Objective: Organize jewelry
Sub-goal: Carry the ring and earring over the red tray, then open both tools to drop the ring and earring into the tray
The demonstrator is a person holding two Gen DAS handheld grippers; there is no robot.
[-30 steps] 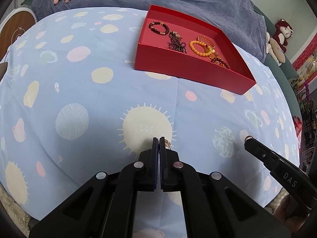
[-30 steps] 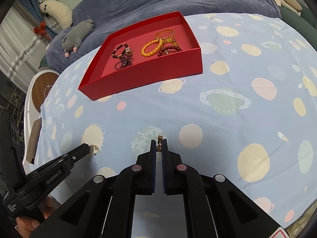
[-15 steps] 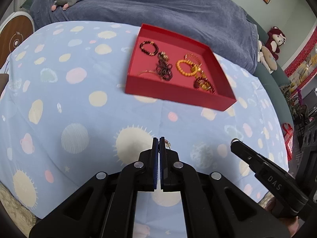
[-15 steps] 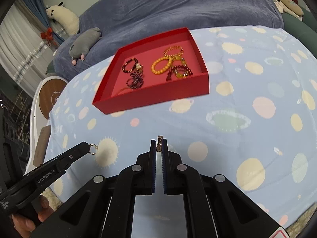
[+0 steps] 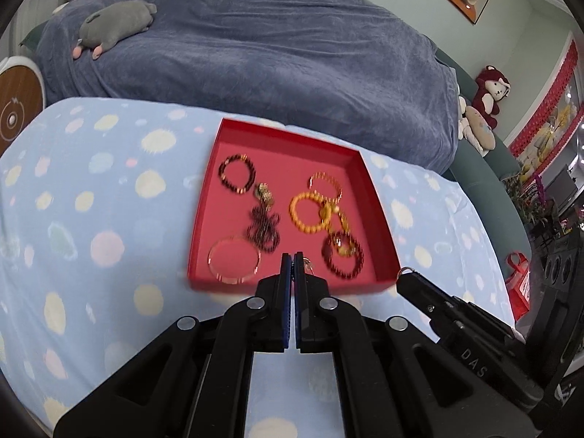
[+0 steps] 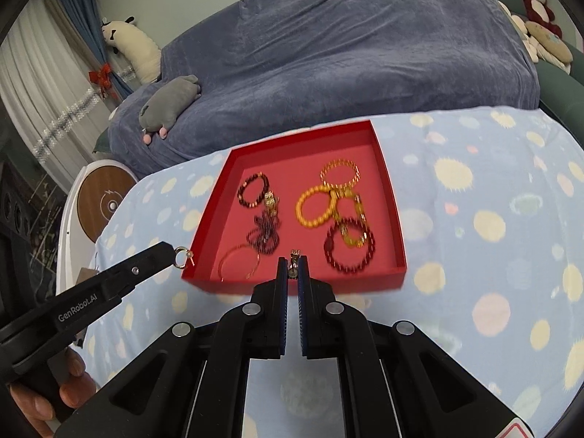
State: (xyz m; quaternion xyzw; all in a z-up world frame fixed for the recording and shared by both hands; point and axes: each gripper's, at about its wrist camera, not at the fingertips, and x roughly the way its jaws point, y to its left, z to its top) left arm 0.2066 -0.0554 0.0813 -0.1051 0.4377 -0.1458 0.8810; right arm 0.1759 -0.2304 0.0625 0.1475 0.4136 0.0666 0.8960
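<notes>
A red tray [image 5: 226, 286] [image 6: 346, 281] lies on the blue spotted cloth [image 5: 91, 219]. It holds several bracelets: a dark bead one [image 5: 236, 173], an orange bead one [image 5: 309, 213], a dark red one [image 5: 343, 255] and a thin gold bangle [image 5: 234, 261]. My left gripper [image 5: 292, 256] [image 6: 174, 253] is shut on a small gold hoop earring [image 6: 181, 255] and hovers at the tray's near left corner. My right gripper [image 6: 292, 261] [image 5: 404, 275] is shut on a small gold earring [image 6: 294, 255] over the tray's near wall.
A sofa under a blue-grey cover [image 5: 273, 54] runs behind the table, with a grey plush toy [image 5: 116, 23] on it and a red plush toy [image 5: 489, 89] at the right. A round wooden-topped stand [image 6: 106, 197] is at the left. A hand [image 6: 36, 401] holds the left gripper.
Both grippers have risen and moved forward to the tray, each still shut on its earring. The tray now lies right at the fingertips and its inside shows more from above.
</notes>
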